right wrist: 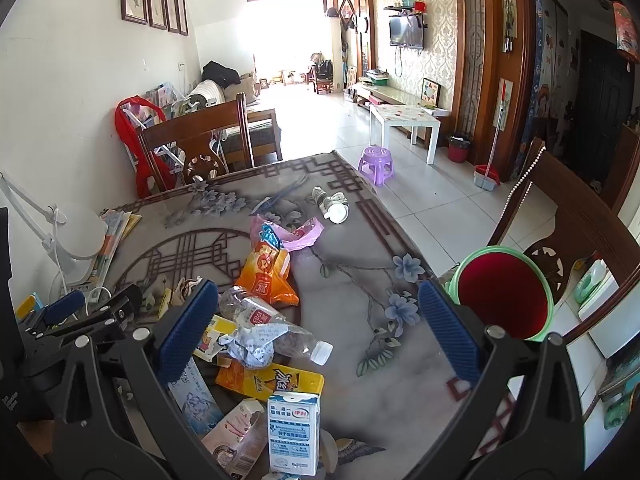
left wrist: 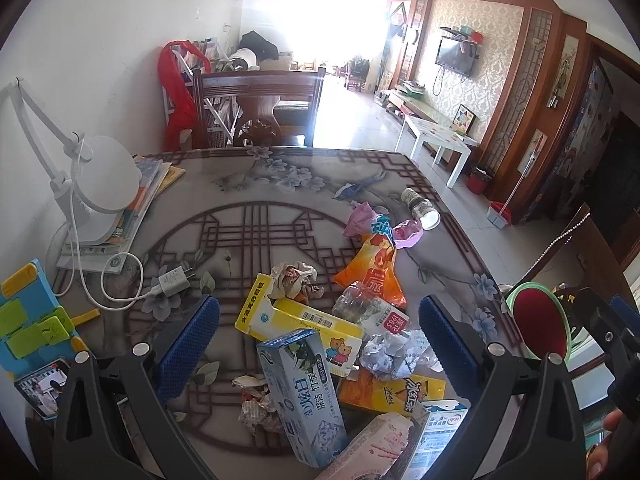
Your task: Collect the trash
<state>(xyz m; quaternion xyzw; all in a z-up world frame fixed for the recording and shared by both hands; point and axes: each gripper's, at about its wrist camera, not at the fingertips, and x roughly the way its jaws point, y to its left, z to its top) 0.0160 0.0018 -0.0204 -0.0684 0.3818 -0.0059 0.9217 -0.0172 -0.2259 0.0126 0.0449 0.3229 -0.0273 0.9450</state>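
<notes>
both tools hovered above the table (left wrist: 280, 184) with nothing between their blue pads. the left gripper (left wrist: 320, 344) stood spread wide over the trash pile, and the right gripper (right wrist: 320, 332) was spread just as wide.

in the left wrist view the blue toothpaste box (left wrist: 300, 396) lay at 6 o'clock, tilted over a yellow box (left wrist: 296, 316). an orange snack bag (left wrist: 372, 268) lay at 1 o'clock from it, beside a crushed clear bottle (left wrist: 368, 312). a paper cup (left wrist: 420, 208) lay on its side near the table's far edge at 2 o'clock, well apart from the heap.

in the right wrist view a white milk carton (right wrist: 294, 432) stood upright at 6 o'clock, and the green bin with a red liner (right wrist: 504, 292) sat off the table edge at 3 o'clock.
</notes>
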